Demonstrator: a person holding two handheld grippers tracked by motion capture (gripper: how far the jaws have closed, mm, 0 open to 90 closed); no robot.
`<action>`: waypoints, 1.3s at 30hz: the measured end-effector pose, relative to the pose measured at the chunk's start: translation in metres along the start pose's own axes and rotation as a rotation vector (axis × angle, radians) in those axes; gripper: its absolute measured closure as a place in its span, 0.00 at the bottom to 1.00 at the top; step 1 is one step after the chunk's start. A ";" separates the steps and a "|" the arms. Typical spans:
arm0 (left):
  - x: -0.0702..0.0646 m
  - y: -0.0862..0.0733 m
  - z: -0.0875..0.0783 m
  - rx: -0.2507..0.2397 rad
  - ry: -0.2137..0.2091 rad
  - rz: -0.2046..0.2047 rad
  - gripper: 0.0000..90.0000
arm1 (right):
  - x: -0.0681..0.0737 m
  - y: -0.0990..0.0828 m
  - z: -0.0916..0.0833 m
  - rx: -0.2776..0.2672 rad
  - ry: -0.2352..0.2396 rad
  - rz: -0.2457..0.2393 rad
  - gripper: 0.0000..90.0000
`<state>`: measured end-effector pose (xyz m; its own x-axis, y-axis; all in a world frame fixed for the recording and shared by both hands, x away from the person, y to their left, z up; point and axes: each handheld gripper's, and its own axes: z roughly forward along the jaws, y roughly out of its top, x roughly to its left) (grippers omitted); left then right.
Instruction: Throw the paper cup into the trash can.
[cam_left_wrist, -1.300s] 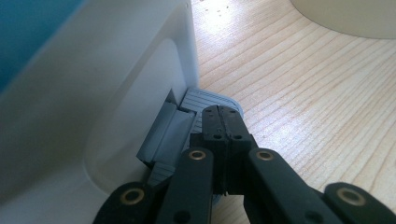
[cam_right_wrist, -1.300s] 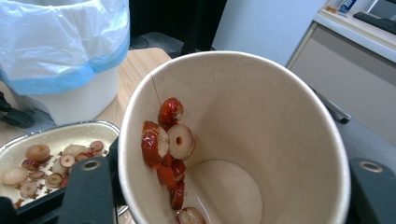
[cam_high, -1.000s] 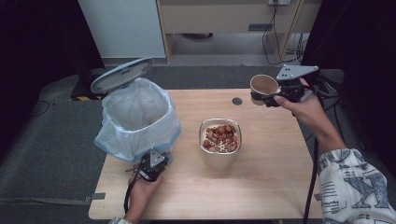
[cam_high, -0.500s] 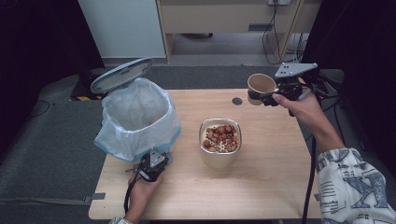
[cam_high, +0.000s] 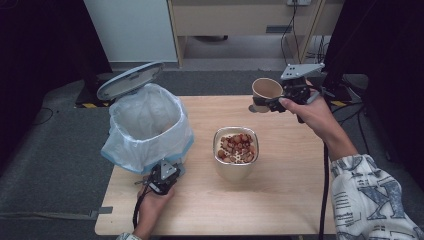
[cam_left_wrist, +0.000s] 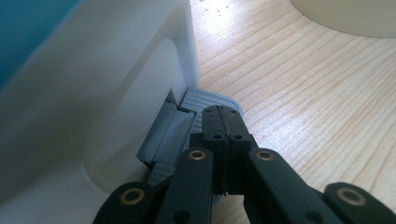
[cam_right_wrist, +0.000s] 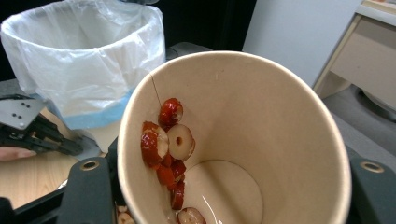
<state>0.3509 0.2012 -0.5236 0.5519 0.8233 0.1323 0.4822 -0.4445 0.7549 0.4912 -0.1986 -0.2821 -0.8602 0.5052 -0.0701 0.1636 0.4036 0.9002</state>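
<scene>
While the right gripper (cam_high: 272, 102) clamps a tan paper cup (cam_high: 265, 90) above the far right of the pale wooden table (cam_high: 295, 200), the left gripper (cam_left_wrist: 223, 122) presses the bin's grey pedal (cam_left_wrist: 205, 100).
The cup is tilted, red sliced dried fruit (cam_right_wrist: 168, 140) clinging inside. The left jaws are fully closed, empty, at the lined white pedal bin (cam_high: 147, 127), lid up. A metal bowl of fruit slices (cam_high: 236, 152) stands mid-table.

Our left gripper (cam_high: 162, 177) rests low with its jaws pressed together, hand behind it. Our right gripper (cam_high: 272, 102) is raised with the arm stretched forward, jaws clamped.
</scene>
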 end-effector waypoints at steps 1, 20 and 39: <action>0.000 0.000 0.000 0.000 0.000 0.000 0.99 | 0.001 0.002 0.002 0.002 0.002 -0.001 0.36; 0.000 0.000 0.000 0.001 0.001 0.002 0.99 | 0.024 0.033 0.037 0.018 0.065 0.020 0.36; 0.000 0.000 0.000 0.001 0.001 0.005 0.99 | 0.040 0.047 0.060 0.004 0.116 0.041 0.36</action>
<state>0.3508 0.2012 -0.5236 0.5534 0.8216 0.1370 0.4799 -0.4489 0.7538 0.4936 -0.1141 -0.2686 -0.9026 0.4301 0.0174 0.2019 0.3871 0.8997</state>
